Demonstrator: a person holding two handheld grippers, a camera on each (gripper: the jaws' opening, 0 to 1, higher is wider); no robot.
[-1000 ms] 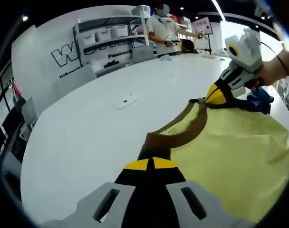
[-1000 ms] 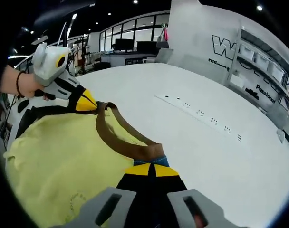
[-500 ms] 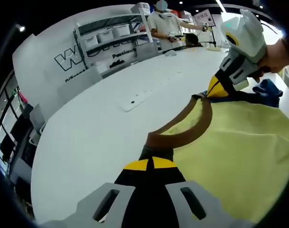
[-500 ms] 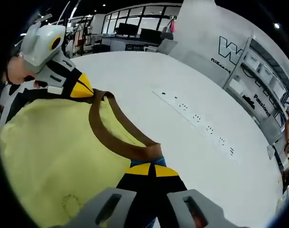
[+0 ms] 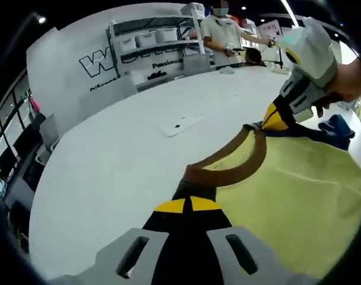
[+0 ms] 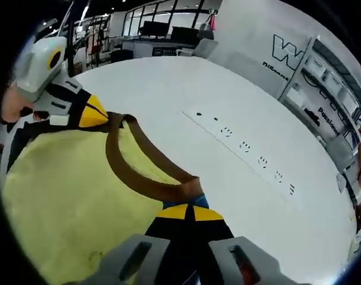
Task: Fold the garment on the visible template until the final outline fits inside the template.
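Observation:
A pale yellow garment (image 5: 293, 202) with a brown neckband (image 5: 237, 169) hangs stretched between my two grippers above the white table (image 5: 109, 172). My left gripper (image 5: 191, 202) is shut on one end of the neckband. The right gripper (image 5: 269, 119) comes in from the right, shut on the other end. In the right gripper view the same yellow garment (image 6: 62, 202) spreads to the left, its brown neckband (image 6: 133, 172) running from my right gripper (image 6: 189, 208) to the left gripper (image 6: 94, 116). No template outline can be made out.
A blue cloth (image 5: 335, 127) lies behind the garment at the right. A white power strip (image 6: 246, 145) is set into the table. Shelves with white bins (image 5: 145, 41) and a standing person (image 5: 222, 35) are at the far end.
Both views have shifted and rolled a little with the hands. The garment stays stretched between the two shut grippers; the neckband's curve looks about the same.

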